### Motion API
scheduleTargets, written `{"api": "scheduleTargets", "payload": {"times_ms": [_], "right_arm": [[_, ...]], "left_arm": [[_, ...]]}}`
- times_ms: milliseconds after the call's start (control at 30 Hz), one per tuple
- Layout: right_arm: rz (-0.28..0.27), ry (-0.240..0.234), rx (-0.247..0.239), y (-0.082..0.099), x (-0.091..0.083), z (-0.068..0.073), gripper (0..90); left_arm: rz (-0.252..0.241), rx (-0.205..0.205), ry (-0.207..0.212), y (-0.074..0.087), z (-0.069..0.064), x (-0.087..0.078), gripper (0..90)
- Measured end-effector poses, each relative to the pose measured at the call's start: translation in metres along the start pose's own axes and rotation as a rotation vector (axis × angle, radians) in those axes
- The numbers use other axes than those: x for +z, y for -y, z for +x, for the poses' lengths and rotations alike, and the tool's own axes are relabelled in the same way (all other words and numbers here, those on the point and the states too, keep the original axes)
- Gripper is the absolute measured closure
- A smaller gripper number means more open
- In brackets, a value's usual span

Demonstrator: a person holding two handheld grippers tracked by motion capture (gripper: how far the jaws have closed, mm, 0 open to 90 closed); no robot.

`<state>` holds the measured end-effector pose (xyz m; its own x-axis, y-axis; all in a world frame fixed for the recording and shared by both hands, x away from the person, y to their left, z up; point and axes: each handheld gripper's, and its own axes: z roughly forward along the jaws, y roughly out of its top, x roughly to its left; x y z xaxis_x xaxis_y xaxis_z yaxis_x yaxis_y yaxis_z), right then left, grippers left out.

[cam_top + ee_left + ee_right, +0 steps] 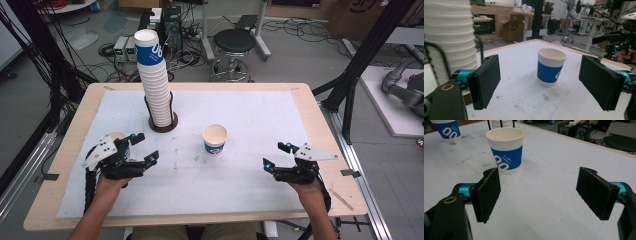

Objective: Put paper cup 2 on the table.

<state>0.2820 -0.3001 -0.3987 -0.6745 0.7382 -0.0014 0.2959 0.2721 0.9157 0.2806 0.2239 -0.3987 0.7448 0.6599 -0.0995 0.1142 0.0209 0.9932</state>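
Worktop (320, 150) of pale wood under a white mat (250, 190), scuffed with small dark marks near the middle. A single paper cup (215, 138), white with a blue band, stands upright and open-mouthed near the mat's centre, clear of both hands.

Far left of centre, a tall stack of matching cups (154, 80) rises from a dark round holder (163, 125) with thin black upright rods around it. In the left gripper view the stack looms at the left edge, its ribbed rims blurred.

Left tongs (141, 148) sit low over the mat at near left, held in the left hand (112, 182), jaws spread wide with nothing between them. In the left gripper view the single cup stands beyond the pads, between the two jaws' lines but untouched. A second loose cup (117, 135) stands just behind the left tongs, mostly hidden from above; the right gripper view shows it upright at far upper left.

Right tongs (276, 155) sit at near right in the right hand (306, 187), jaws likewise wide apart and empty. In the right gripper view the central cup stands ahead of the left pad, apart from it.

Floor (300, 55) beyond holds a black stool (234, 42) and tangled cables.
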Motion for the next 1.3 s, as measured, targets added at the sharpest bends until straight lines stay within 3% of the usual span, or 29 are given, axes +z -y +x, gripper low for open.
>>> {"api": "scheduleTargets", "payload": {"times_ms": [167,367,1300], "right_arm": [[-0.005,0.01,-0.003,0.0,-0.003,0.002,20.2],[-0.005,0.017,-0.008,0.001,-0.005,0.005,20.2],[-0.013,0.027,-0.006,0.002,-0.003,0.007,20.2]], "left_arm": [[-0.016,-0.008,-0.031,0.003,0.008,-0.017,17.7],[-0.035,-0.012,-0.051,0.005,0.011,-0.026,17.8],[-0.013,0.004,-0.027,0.01,0.004,-0.022,18.0]]}}
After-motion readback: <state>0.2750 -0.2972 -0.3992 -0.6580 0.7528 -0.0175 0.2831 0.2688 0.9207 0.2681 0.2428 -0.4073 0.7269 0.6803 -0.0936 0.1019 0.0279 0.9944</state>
